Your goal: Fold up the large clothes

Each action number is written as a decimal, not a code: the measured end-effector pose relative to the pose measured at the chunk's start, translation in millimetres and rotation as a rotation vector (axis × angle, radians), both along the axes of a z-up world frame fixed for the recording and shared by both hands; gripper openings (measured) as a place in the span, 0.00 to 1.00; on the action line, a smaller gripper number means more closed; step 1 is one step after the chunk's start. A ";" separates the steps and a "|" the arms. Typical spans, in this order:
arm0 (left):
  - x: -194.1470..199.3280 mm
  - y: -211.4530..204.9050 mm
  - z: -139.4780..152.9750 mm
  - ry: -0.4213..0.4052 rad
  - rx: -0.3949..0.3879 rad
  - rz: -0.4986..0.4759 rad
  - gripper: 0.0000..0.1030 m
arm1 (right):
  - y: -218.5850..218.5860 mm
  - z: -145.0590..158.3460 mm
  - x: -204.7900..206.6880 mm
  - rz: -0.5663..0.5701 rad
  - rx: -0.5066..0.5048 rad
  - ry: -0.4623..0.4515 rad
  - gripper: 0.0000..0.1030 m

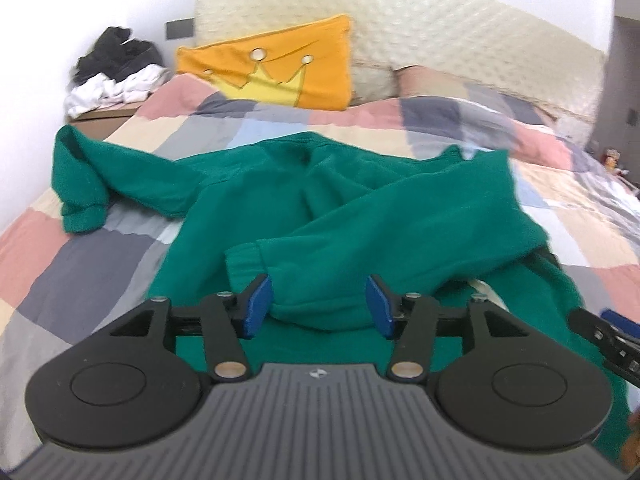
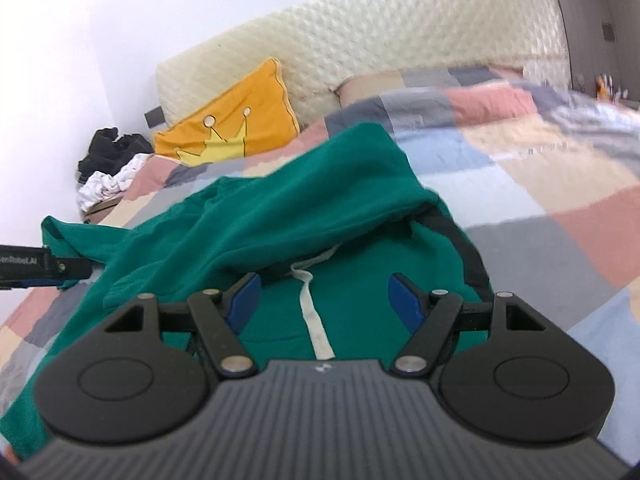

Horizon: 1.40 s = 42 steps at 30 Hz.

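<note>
Two black grippers with blue pads were over the bed, both with their jaws apart and nothing pressed between the pads. The left gripper (image 1: 318,300) stood above the ribbed cuff (image 1: 248,264) of a sleeve folded across the garment; the cuff and sleeve end lay in the gap between the blue pads (image 1: 258,308), but whether the pads touched the cloth could not be told. The right gripper (image 2: 324,300) was spread wider, poised above the near part of the garment, with an off-white drawstring (image 2: 314,312) running down between its pads without contact.

That garment, a large green fleece hooded sweatshirt (image 1: 360,200), lay spread on the bed. One sleeve crossed its body from the right shoulder toward the near middle; the other sleeve (image 1: 80,184) stretched out to the left, its end doubled back. In the right wrist view a dark lining (image 2: 468,244) showed at the edge under the folded part.

Under it was a patchwork quilt of pink, grey, cream and pale blue squares (image 1: 60,264). Farther back an orange cushion with a yellow crown design (image 1: 280,60) leaned on a cream quilted headboard (image 1: 440,28). A heap of black and white clothes (image 1: 116,68) sat beside the bed at the left.
</note>
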<state>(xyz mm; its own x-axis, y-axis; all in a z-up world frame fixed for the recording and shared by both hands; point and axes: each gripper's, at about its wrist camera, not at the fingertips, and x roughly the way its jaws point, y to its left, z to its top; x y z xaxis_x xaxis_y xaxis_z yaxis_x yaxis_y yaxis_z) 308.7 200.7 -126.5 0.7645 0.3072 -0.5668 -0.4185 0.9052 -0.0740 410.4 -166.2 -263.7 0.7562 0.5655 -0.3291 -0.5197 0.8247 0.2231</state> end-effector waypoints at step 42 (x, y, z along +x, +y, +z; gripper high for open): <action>-11.3 238.0 -41.9 0.056 -0.410 0.300 0.81 | 28.3 -15.0 -8.9 0.044 -0.040 -0.009 0.70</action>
